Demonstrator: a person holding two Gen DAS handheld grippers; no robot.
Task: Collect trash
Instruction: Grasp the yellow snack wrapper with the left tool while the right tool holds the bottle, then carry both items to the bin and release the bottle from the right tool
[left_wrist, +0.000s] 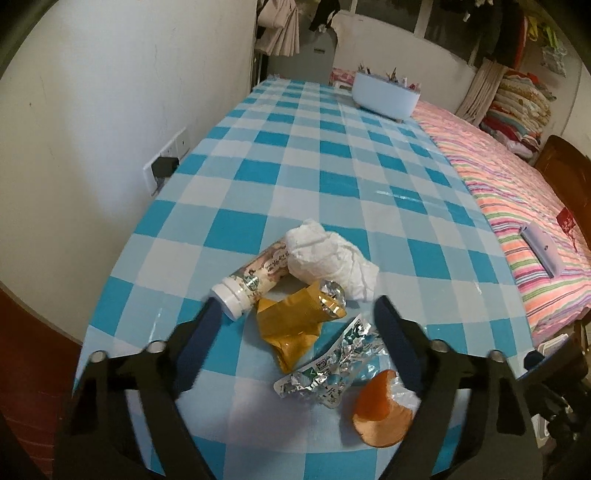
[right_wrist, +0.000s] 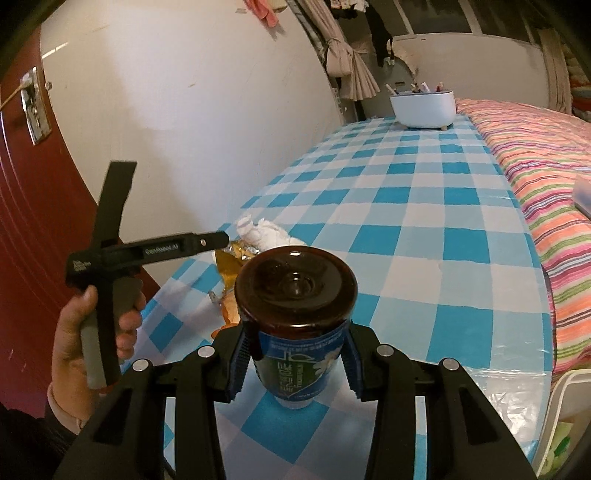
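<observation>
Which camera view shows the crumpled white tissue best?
The left wrist view: the crumpled white tissue lies whole and unobstructed there, beside the small white bottle. In the right wrist view only part of it shows, far off beyond the dark bottle.

Dim warm indoor light, strong fisheye bending with dark vignetted corners, soft glare on the checkered tablecloth (left_wrist: 332, 155).

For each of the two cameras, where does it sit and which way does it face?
Left wrist: on the left gripper, open fingers above the yellow wrapper, facing along the checkered table.
Right wrist: on the right gripper, fingers clamping a dark bottle; the person's left hand shows.
Shared: crumpled tissue, white organizer.
</observation>
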